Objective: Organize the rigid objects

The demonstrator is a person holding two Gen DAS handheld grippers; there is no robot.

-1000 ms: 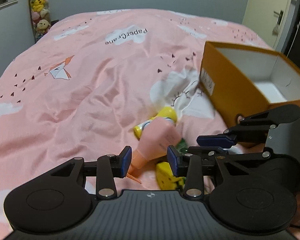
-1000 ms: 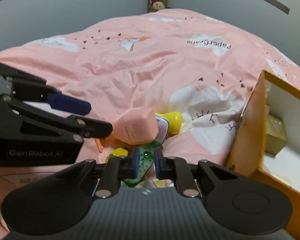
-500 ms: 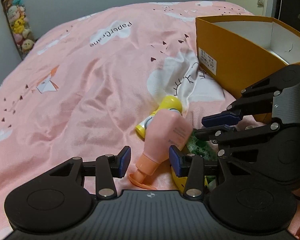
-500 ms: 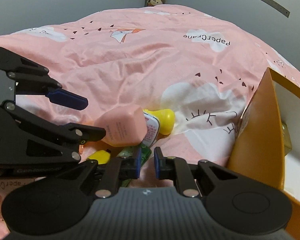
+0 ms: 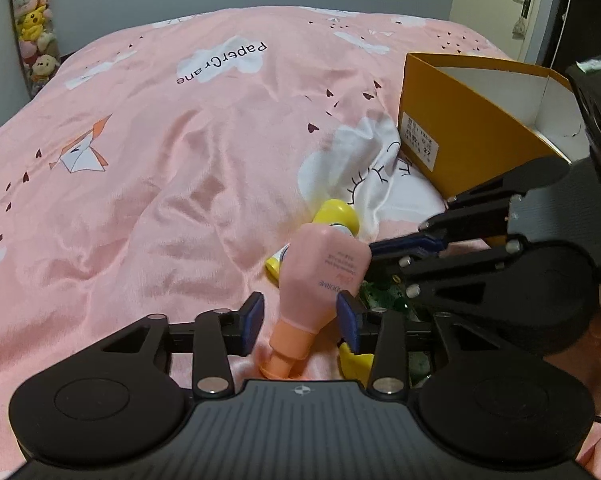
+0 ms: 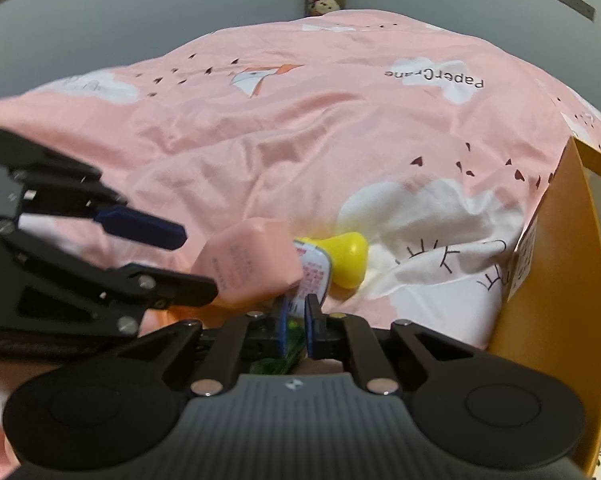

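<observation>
- Straddling the pink bottle point(image 5: 324, 280), the left gripper point(image 5: 300, 322) stands wide open, cap nearest, long axis toward 12 o'clock.
- The right gripper point(image 6: 294, 322), nearly closed, pinches a green packet point(image 6: 290, 344).
- The orange box point(image 5: 460, 128) waits at 2 o'clock on the bed point(image 5: 180, 160).

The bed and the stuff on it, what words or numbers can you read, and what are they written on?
"PaperCrane": on a white cloud printed on the pink bedsheet, seen upside down.
"37": on the white sticker on the orange box; its other lines are too small to read.
Print on the pink bottle: too blurred to read.
Label on the yellow bottle: too blurred to read.
</observation>
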